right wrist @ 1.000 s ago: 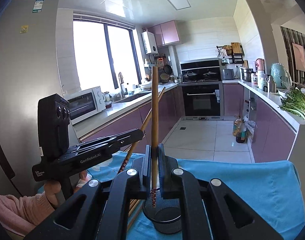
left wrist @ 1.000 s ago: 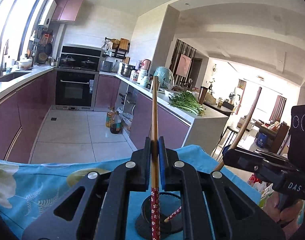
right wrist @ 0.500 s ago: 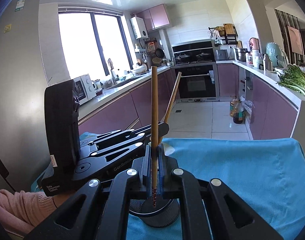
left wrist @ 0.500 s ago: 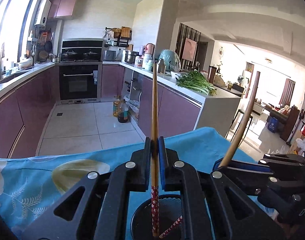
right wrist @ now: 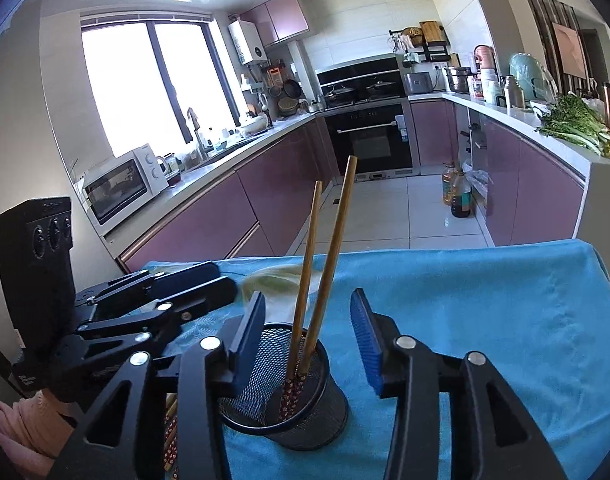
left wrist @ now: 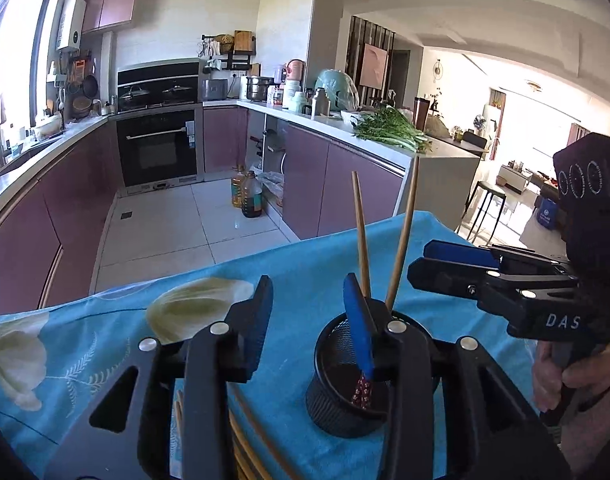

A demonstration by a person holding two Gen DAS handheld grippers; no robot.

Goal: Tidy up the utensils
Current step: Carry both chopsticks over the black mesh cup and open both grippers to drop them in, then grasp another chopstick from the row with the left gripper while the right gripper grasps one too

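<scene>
A black mesh holder (right wrist: 289,396) stands on a desk (right wrist: 485,320) draped in a blue floral cloth, with two chopsticks (right wrist: 317,276) inside it, patterned red ends down and bare wooden tips leaning apart above the rim. Both chopsticks rest free in the cup, touched by neither tool. The right gripper (right wrist: 309,340) hangs over the holder with its jaws opening; the two sticks rise through the gap between its blue-padded fingers (right wrist: 365,344) without meeting either pad. The left gripper (left wrist: 311,320) sits just beside the cup, its jaws likewise opening and nothing clamped; from its own camera one finger overlaps the holder's rim and hides part of the sticks' lower length. More chopsticks (left wrist: 249,440) lie flat on the cloth beneath the left gripper, mostly covered by its black frame, so their number cannot be made out. A hand (left wrist: 553,376) grips the right tool's handle at the frame's edge, cut off at the wrist; a pink sleeve (right wrist: 29,424) shows behind the left tool. Behind, a kitchen counter (left wrist: 385,144) carries leafy greens (left wrist: 389,130).
</scene>
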